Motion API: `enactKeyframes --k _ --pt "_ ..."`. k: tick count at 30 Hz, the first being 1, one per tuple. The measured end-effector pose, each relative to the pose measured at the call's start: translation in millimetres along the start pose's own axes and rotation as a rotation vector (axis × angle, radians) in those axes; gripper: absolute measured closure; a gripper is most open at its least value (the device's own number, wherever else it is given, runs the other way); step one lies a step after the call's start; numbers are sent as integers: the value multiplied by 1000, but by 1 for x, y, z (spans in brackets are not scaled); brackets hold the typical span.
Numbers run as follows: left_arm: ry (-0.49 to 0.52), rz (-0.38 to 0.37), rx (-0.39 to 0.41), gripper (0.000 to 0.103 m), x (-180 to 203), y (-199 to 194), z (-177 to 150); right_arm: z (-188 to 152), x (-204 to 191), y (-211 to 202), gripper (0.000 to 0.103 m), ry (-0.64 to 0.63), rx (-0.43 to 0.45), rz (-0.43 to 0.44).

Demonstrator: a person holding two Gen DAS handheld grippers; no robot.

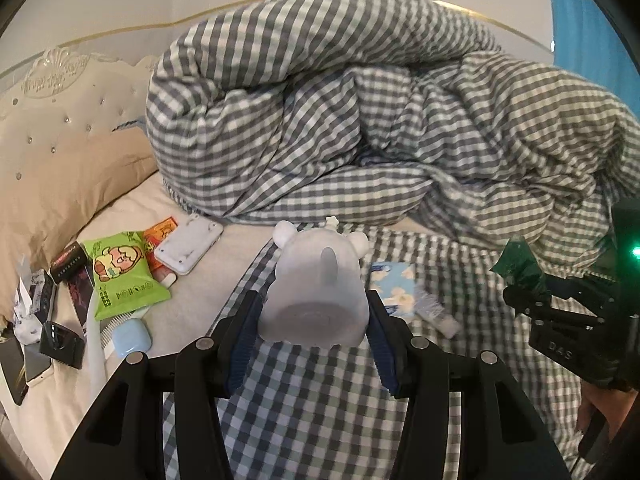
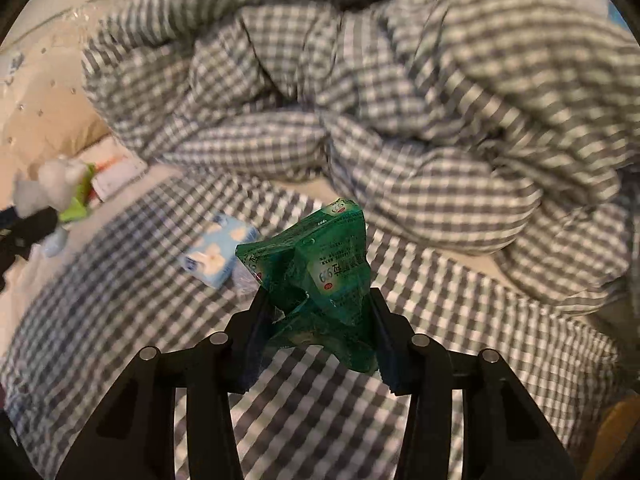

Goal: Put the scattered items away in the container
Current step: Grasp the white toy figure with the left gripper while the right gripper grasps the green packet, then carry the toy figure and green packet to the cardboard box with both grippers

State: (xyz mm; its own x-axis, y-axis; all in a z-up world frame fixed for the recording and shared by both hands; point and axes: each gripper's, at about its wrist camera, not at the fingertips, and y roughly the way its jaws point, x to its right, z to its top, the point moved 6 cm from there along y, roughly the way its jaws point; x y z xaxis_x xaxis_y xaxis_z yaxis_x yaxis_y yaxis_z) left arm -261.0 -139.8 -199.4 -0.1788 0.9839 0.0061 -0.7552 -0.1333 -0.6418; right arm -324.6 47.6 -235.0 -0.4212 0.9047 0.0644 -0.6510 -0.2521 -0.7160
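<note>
One big quilt (image 1: 360,112) in grey-and-white gingham lies bunched in soft, puffy folds across the far side of the bed, over a sheet (image 1: 304,408) of the same check, flat and smooth. At far left stand one cream tufted headboard (image 1: 60,120) studded with small buttons and one tan pillow (image 1: 76,196).

Two black grippers are in view. The left gripper (image 1: 314,320) has its jaws about half apart, pads pressed on either side of one pale, rounded plastic animal figure (image 1: 316,280) with small ears, held up above the sheet. The right gripper (image 2: 318,316) has its jaws a little less than half apart, clamped on one crumpled green foil packet (image 2: 324,276), glossy and creased with white print, lifted clear of the bed.

On the sheet between the two, just beyond the figure, lies one light blue tissue pack (image 1: 394,288) printed with white clouds.

At near left the loose items lie close together: one bright green snack bag (image 1: 124,276), one orange packet (image 1: 162,240) partly beneath it, one white rounded-corner rectangular device (image 1: 188,248), one small blue case (image 1: 130,336), one white comb (image 1: 110,330), and several dark boxes and phones too jumbled to count.
</note>
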Motion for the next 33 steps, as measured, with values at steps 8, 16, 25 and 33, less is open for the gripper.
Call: enactKeyframes --k 8,16,25,33 --pt "45 -63 72 51 45 -59 20 1 15 -108 59 35 143 -20" --pt "109 -164 141 51 123 -118 36 -13 75 -208 59 111 226 -127" --pt "197 -329 183 51 238 -183 24 -69 176 -329 59 217 278 -297" --pt "280 -458 172 51 332 -219 -1 -149 261 -374 58 366 186 -396"
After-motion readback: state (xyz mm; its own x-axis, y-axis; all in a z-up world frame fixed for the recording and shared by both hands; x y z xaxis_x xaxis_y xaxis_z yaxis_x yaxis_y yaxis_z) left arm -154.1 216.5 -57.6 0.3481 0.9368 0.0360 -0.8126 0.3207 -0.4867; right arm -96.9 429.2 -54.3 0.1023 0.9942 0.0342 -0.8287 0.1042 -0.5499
